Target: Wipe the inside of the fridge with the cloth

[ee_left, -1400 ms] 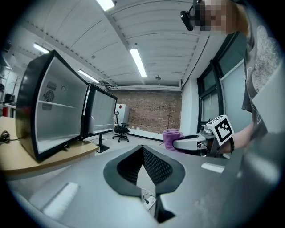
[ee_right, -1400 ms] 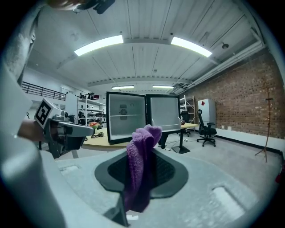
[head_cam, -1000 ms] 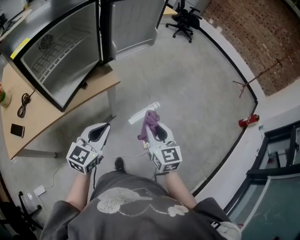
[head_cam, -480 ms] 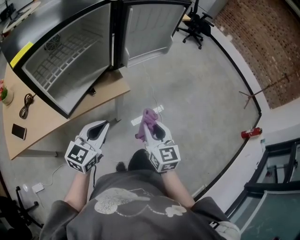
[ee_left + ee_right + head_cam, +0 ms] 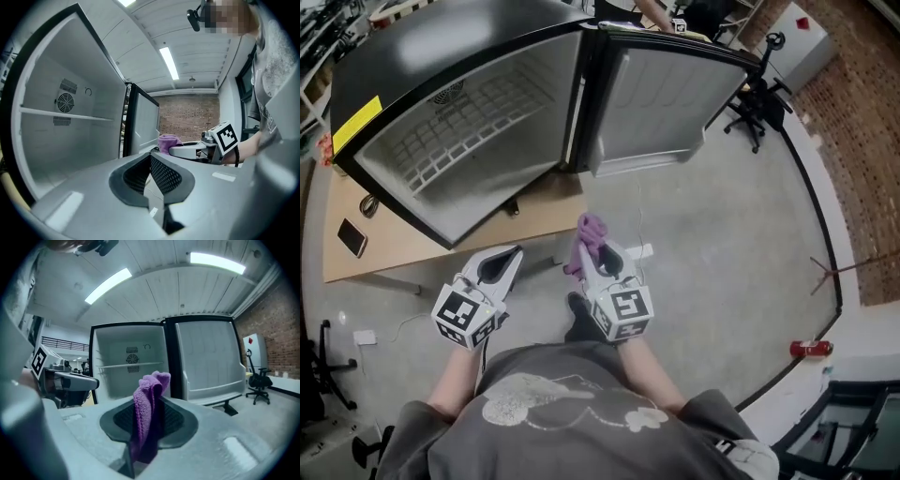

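Observation:
A small black fridge (image 5: 478,131) stands on a wooden table with its door (image 5: 666,103) swung wide open; a white wire shelf shows inside. My right gripper (image 5: 598,251) is shut on a purple cloth (image 5: 590,236) that sticks up between its jaws, well short of the fridge. The same cloth (image 5: 149,413) shows in the right gripper view, with the fridge (image 5: 129,366) straight ahead. My left gripper (image 5: 499,265) is shut with nothing in it, level with the right one. In the left gripper view the fridge interior (image 5: 65,126) fills the left side.
The wooden table (image 5: 422,239) carries a phone (image 5: 352,237) and a black cable (image 5: 370,204). A black office chair (image 5: 755,98) stands at the far right. A red bottle (image 5: 811,349) lies on the concrete floor by the curved wall.
The fridge has come closer and larger in the head view as the person stepped toward it. Both grippers keep their hold and spacing.

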